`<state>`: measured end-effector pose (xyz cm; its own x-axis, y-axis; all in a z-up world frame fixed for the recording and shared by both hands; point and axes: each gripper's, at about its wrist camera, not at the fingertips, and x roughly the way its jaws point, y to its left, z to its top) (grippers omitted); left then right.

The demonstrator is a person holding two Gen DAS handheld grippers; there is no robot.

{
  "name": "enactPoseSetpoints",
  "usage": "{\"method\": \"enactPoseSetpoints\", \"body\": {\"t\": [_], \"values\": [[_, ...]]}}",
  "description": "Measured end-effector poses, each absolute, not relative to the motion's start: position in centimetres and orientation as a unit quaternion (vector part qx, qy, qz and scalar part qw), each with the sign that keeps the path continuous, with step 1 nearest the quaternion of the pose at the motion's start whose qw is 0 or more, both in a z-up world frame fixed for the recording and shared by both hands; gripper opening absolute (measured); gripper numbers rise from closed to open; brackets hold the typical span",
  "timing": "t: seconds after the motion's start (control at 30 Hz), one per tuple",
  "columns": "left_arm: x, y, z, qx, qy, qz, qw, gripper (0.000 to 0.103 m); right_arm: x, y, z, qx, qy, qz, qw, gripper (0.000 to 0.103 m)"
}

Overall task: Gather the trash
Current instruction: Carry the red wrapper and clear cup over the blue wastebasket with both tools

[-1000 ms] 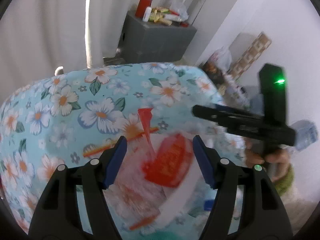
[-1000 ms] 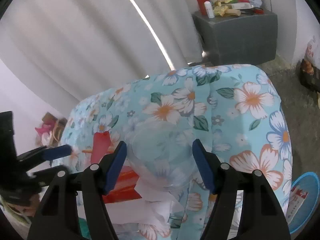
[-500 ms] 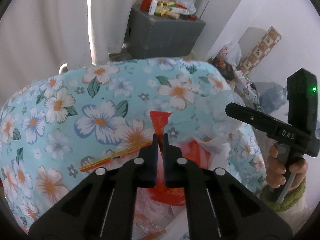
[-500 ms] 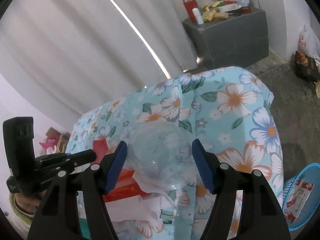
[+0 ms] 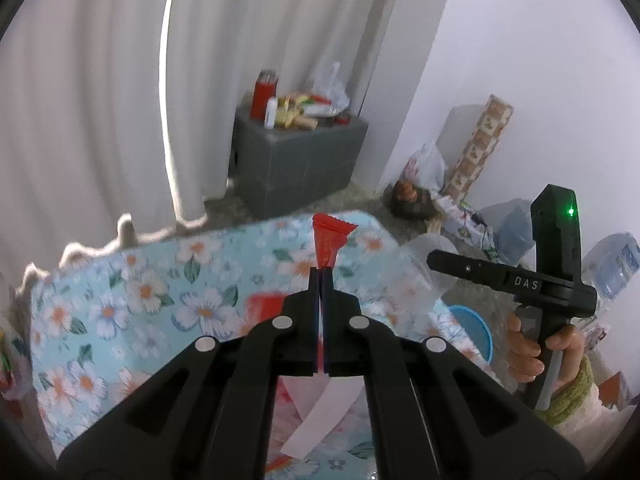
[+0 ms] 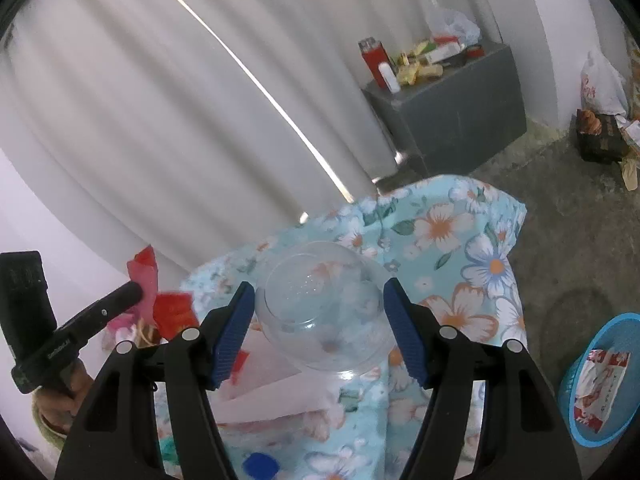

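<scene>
Left wrist view: the left claw (image 5: pixel 321 276) is pressed together on a red wrapper (image 5: pixel 330 240), pinching its lower end so the crimped, fanned top stands up toward twelve o'clock above the tips. Under the claw lies the table (image 5: pixel 132 292), draped in a light blue cloth with white and orange flowers; a white paper strip (image 5: pixel 320 416) and more red packaging (image 5: pixel 264 306), blurred, lie on it at six and nine o'clock of the tips. At three o'clock a hand (image 5: pixel 540 354) in a green knitted cuff grips the handle of the right claw, whose black finger points toward nine o'clock. A blue basket (image 5: pixel 476 328) shows on the floor just past the table edge. At twelve o'clock, against the white curtain, stands a grey cabinet (image 5: pixel 296 160) with a red flask and assorted packets on top.

Right wrist view: the right claw (image 6: pixel 320 320) is spread wide around a clear plastic bowl (image 6: pixel 324 312). Both blue pads sit at its sides; whether they press on it I cannot tell. The bowl is tilted over white paper on the floral cloth. At nine o'clock the left claw (image 6: pixel 134 292) holds the red wrapper (image 6: pixel 144 276) up off the table. At four o'clock the blue basket (image 6: pixel 600 432) on the floor holds a red-and-white packet (image 6: pixel 598 384).
</scene>
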<state>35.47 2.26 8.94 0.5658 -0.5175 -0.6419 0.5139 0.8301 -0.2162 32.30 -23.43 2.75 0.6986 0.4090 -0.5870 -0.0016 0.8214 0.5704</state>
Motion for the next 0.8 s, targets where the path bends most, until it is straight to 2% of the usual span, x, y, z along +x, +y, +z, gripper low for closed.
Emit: {"method": "enactPoseSetpoints", "body": {"t": [0.33, 0.8], "values": [[30.4, 1.7, 13.2, -0.007, 0.32, -0.321, 0.891, 0.0, 26.1, -24.3, 6.5, 0.283, 0.353, 0.104, 0.886, 0.065], [24.0, -2.2, 14.2, 0.001, 0.309, -0.386, 0.869, 0.0, 15.7, -27.5, 6.2, 0.335, 0.333, 0.041, 0.88, 0.065]]}}
